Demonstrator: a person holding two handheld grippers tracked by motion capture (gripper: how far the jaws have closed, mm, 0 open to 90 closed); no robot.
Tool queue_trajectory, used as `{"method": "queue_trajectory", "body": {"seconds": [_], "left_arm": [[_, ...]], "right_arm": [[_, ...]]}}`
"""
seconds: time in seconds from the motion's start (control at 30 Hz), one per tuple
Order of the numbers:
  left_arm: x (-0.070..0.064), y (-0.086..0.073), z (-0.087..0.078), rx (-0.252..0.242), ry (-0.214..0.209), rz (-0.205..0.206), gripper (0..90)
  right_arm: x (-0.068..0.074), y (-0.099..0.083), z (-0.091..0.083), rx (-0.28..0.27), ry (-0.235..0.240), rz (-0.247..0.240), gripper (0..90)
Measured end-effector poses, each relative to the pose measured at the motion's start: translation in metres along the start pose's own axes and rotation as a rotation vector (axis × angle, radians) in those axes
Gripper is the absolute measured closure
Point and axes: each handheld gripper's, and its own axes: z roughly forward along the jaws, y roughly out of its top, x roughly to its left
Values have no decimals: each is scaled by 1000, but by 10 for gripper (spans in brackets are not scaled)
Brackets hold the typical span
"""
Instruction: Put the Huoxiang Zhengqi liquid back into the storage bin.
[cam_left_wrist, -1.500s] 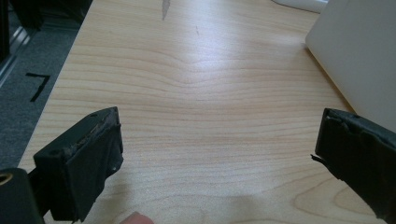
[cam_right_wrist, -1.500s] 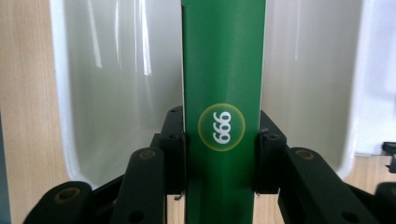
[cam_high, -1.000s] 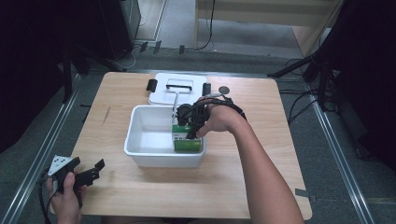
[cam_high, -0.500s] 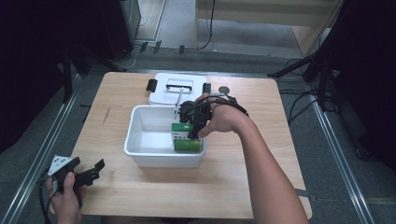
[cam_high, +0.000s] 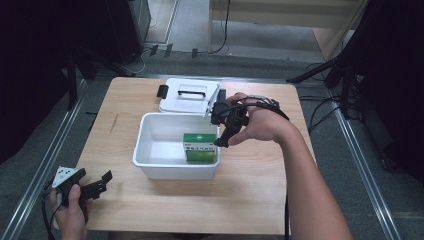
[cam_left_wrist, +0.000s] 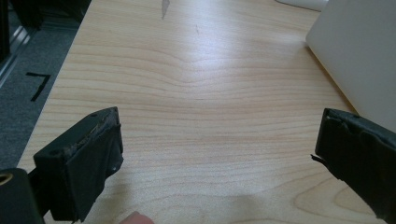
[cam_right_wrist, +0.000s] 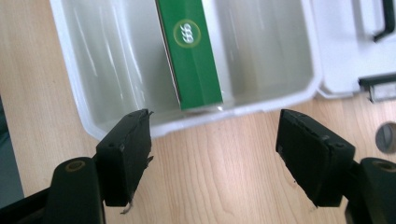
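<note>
A green box (cam_high: 201, 147) (cam_right_wrist: 189, 51) stands on edge inside the white bin (cam_high: 150, 165) (cam_right_wrist: 70, 70), against its right wall. My right gripper (cam_high: 223, 131) (cam_right_wrist: 215, 140) is open and empty, held just outside the bin's right rim above the wood, its jaws pointing down toward the box. My left gripper (cam_high: 97, 184) (cam_left_wrist: 217, 154) is open with nothing between its jaws, low over the table's front left corner. A side wall of the white bin (cam_left_wrist: 359, 51) shows at the upper right of the left gripper view.
The bin's white lid (cam_high: 189, 95) (cam_right_wrist: 355, 42) with a black handle lies flat behind the bin. A small round hole (cam_right_wrist: 386, 137) is in the wooden tabletop (cam_high: 250, 190) near the lid. Cables and dark stands surround the table.
My right gripper has let go of the green box and pulled back up and to the right, out of the bin. The box now stands in the bin. The left gripper stays put.
</note>
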Motion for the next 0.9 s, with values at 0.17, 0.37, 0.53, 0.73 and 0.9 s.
{"method": "queue_trajectory", "body": {"seconds": [0.17,0.37,0.53,0.73,0.9], "left_arm": [[0,0,0,0,0,3,15],[0,0,0,1,1,4,15],[0,0,0,1,-4,1,15],[-1,0,0,9,-1,8,15],[-1,0,0,9,0,10,15]], "right_arm": [[-1,-17,-9,-46,-60,78,307],[-1,-40,-15,-98,-77,212,273],[-2,-61,-17,-137,-120,315,216],[-2,-90,-16,-192,-162,457,134],[3,-111,-13,-265,-259,492,77]]}}
